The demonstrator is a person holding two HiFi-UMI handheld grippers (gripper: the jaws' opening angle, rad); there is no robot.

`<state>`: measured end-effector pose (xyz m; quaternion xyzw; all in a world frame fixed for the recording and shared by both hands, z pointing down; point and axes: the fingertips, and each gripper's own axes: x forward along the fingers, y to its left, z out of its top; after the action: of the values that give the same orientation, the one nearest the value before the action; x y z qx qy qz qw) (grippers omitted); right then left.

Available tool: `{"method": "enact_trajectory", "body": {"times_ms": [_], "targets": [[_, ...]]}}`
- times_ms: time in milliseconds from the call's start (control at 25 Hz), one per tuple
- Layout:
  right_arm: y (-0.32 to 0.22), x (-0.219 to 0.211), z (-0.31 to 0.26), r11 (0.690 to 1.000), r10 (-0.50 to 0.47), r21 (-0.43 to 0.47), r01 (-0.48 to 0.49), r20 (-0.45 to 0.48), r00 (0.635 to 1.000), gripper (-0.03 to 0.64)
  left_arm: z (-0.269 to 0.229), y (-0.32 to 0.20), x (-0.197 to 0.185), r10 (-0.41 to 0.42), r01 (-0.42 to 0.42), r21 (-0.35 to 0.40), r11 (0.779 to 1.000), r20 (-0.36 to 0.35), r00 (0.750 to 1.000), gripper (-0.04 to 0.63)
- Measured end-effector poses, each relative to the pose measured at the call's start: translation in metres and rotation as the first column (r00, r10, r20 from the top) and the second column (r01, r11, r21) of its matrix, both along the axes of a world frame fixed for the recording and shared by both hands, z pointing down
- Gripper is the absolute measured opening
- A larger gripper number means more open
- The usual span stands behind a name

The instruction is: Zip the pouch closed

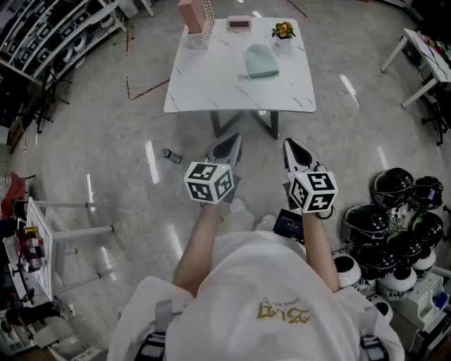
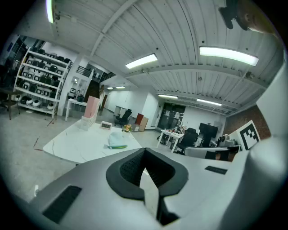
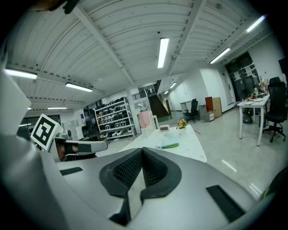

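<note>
A pale green pouch [image 1: 261, 61] lies on the white marble table [image 1: 211, 84], right of its middle; the same pouch [image 2: 117, 140] [image 3: 169, 145] shows far off in both gripper views. My left gripper [image 1: 230, 145] and right gripper [image 1: 295, 149] are held side by side over the floor, short of the table's near edge. Both point toward the table, well apart from the pouch. On each, the black pads meet at the tips and nothing lies between them.
On the table's far edge stand a pink holder [image 1: 192, 17], a small clock [image 1: 239, 23] and a potted flower [image 1: 283, 31]. Black and white helmets [image 1: 394, 225] are piled at the right. A white rack [image 1: 35, 247] stands left; another table [image 1: 430, 53] is at the far right.
</note>
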<state>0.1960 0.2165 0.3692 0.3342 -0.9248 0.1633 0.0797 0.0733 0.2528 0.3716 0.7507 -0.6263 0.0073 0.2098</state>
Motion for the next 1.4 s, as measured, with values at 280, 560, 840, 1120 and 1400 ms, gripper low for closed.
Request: {"method": "enact_trajectory", "body": {"times_ms": [280,560,840,1120,1400], "targets": [[0.007,0.011,0.002,1.0,-0.012,0.002,0.012,0.006,1.0,0.012,0.003,0.009,0.015,-0.003,0.004,-0.015,1.0,0.03,1.0,0.018],[0.0,0.029,0.005,1.0,0.018,-0.022,-0.018,0.024,1.0,0.153,0.011,0.004,0.025,-0.015,0.012,-0.044,0.999,-0.065,0.998,0.216],[-0.01,0.035,0.005,0.999,0.035,-0.03,-0.034,0.03,0.999,0.171,0.009,-0.009,0.027,-0.007,0.006,-0.061,0.998,-0.002,1.0,0.195],[-0.035,0.036,0.007,0.998,0.053,-0.029,-0.052,0.017,0.998,0.167,0.009,-0.034,0.024,-0.004,0.004,-0.053,0.999,0.001,1.0,0.175],[-0.068,0.017,0.015,0.995,0.09,-0.031,-0.09,-0.001,0.996,0.166,0.018,-0.068,-0.006,0.004,-0.003,-0.056,0.998,0.019,1.0,0.167]]}}
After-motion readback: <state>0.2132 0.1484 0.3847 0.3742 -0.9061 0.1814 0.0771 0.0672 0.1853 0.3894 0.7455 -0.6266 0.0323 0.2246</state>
